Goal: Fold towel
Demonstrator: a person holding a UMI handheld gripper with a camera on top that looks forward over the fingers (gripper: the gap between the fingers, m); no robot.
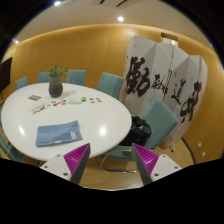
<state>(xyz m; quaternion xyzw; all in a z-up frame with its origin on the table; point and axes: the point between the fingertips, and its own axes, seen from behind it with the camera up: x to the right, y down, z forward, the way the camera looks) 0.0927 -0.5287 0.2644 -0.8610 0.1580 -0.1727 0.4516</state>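
A blue towel (pixel 58 133), folded flat into a rectangle, lies on the round white table (pixel 100 112) near its front edge. My gripper (pixel 110 160) hangs in the air in front of the table and to the right of the towel, well short of it. Its two fingers, with magenta pads (pixel 76 156), stand wide apart and hold nothing. Between them I see only the table's edge, a chair seat and the wooden floor.
A potted plant (pixel 56 80) and small items (pixel 75 101) sit on the table's far side. Teal chairs (pixel 110 84) ring the table. A white folding screen with black calligraphy (pixel 165 84) stands to the right, with a dark bag (pixel 140 130) at its foot.
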